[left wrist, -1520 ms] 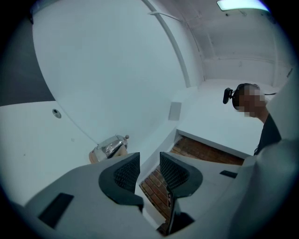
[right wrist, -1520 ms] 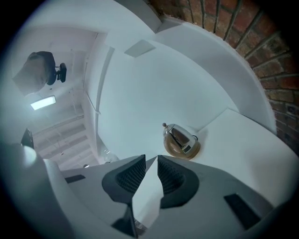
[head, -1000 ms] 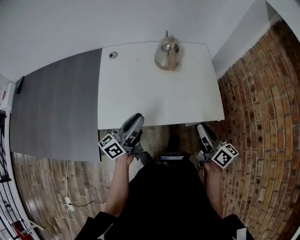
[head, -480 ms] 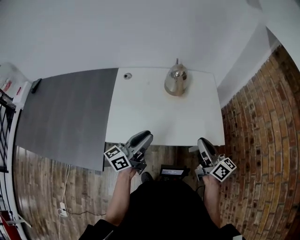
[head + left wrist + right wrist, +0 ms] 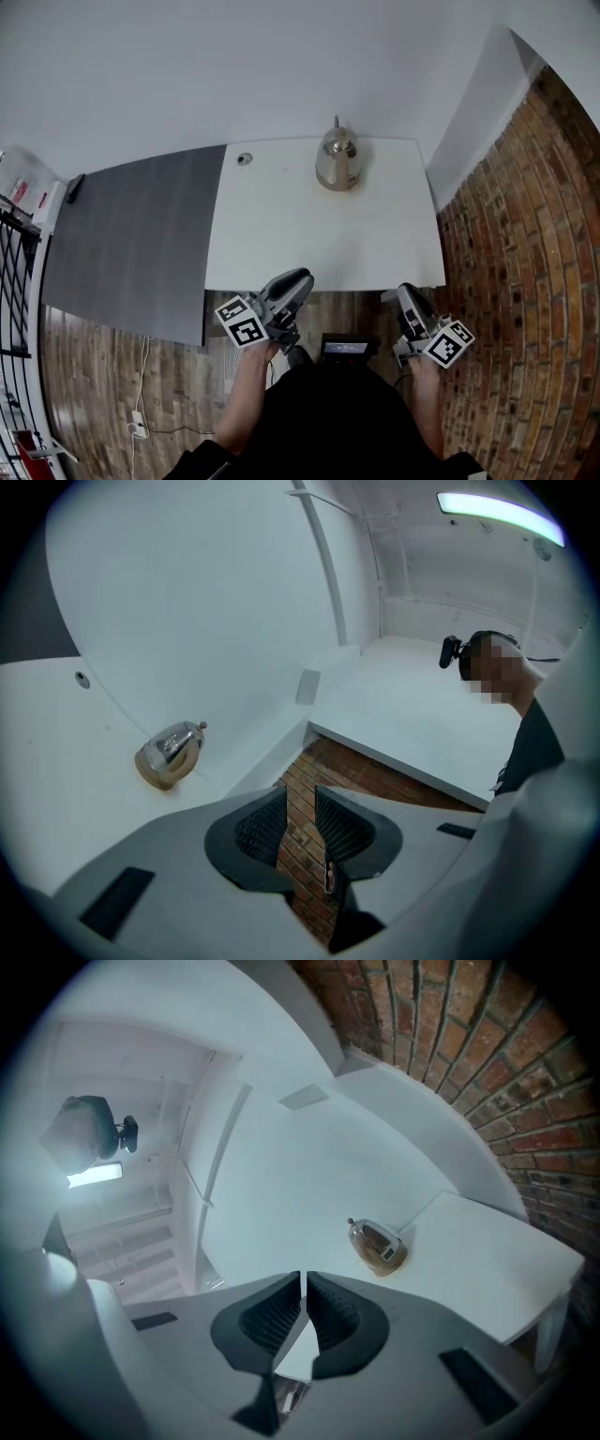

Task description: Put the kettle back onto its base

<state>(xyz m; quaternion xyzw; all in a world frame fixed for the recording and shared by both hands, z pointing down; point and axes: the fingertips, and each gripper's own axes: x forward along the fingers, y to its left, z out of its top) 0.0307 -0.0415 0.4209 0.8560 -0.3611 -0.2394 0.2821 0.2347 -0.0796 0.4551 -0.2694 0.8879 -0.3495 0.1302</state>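
A shiny steel kettle (image 5: 337, 161) with a tan bottom part stands upright at the far edge of the white table (image 5: 309, 234), near the wall. It also shows in the left gripper view as the kettle (image 5: 171, 752) and in the right gripper view as the kettle (image 5: 378, 1244). Both grippers hover at the table's near edge, far from it. My left gripper (image 5: 300, 279) is open; its jaws (image 5: 300, 801) have just closed a little, with nothing between them. My right gripper (image 5: 405, 294) is shut and empty, its tips meeting (image 5: 302, 1283).
A dark grey surface (image 5: 131, 244) adjoins the table on the left. A brick wall (image 5: 525, 262) runs along the right side. A small round hole (image 5: 244, 158) sits in the table's far left corner. Wooden floor lies below the near edge.
The left gripper has moved forward and up to the table's near edge. The right gripper has shifted slightly. The kettle has stayed in place on the table.
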